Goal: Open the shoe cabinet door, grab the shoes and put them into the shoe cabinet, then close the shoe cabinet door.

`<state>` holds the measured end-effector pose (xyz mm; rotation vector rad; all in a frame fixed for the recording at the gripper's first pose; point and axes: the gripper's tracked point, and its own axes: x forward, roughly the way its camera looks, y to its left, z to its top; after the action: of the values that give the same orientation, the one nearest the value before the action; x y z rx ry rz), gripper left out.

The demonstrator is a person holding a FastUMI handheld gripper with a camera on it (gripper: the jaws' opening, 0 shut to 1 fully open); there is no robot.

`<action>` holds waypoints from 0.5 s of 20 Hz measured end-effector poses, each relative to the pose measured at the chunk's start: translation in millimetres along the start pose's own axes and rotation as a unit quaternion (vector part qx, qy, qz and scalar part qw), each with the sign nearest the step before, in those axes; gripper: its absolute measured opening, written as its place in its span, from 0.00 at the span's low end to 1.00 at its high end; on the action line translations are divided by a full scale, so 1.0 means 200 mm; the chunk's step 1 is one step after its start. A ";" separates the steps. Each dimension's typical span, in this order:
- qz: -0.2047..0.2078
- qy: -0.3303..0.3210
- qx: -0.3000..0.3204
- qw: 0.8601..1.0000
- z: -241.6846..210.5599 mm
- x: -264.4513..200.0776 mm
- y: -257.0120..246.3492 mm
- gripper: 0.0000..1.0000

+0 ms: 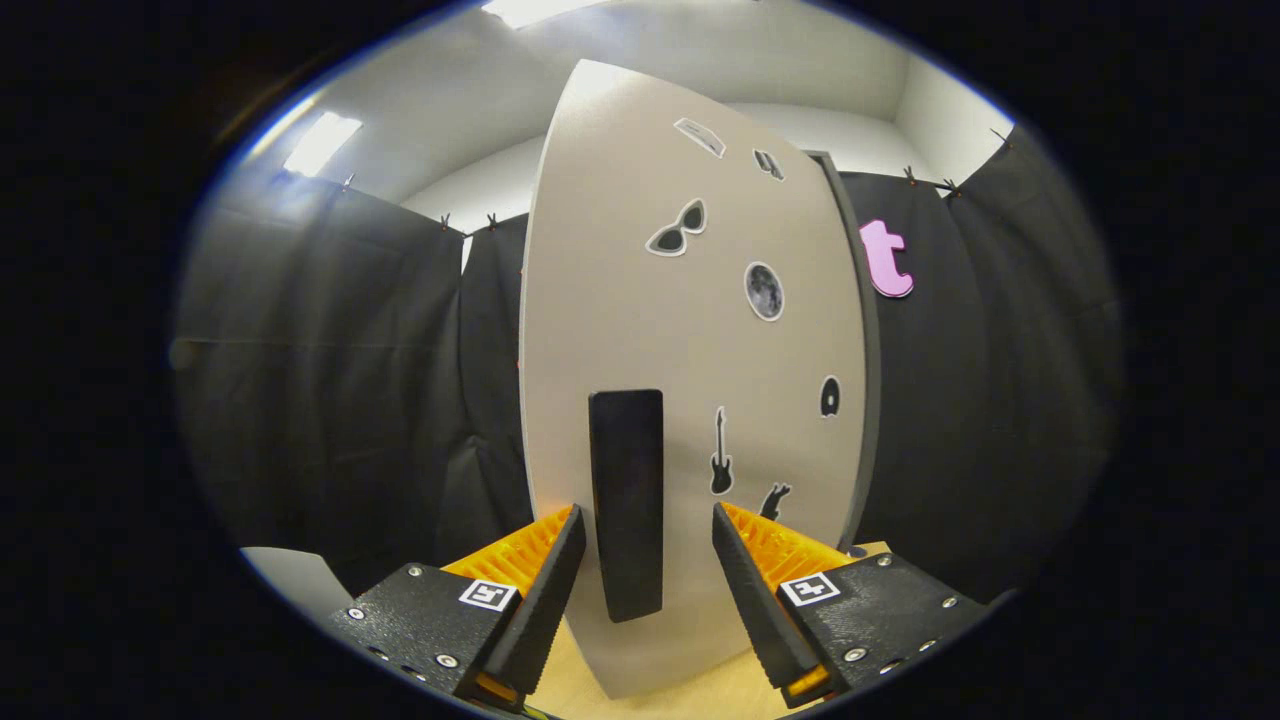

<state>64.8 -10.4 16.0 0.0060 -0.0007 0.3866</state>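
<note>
My gripper [640,560] is spread wide, fingers either side of the handle [626,500], not touching yet. Door [690,330] dead ahead, looks shut. Lined up so I can clamp and pull.

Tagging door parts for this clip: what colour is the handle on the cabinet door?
Black. The handle stands out against the pale grey door, clearest in the gripper view.
</note>
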 end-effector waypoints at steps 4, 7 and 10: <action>0.007 0.004 -0.003 1.000 -0.01 0.20 0.04 0.82; 0.013 0.006 0.001 1.000 -0.01 0.32 0.09 0.85; 0.013 0.003 -0.002 1.000 0.00 0.41 0.10 0.86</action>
<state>132.2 39.4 17.0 0.0006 0.0043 0.4134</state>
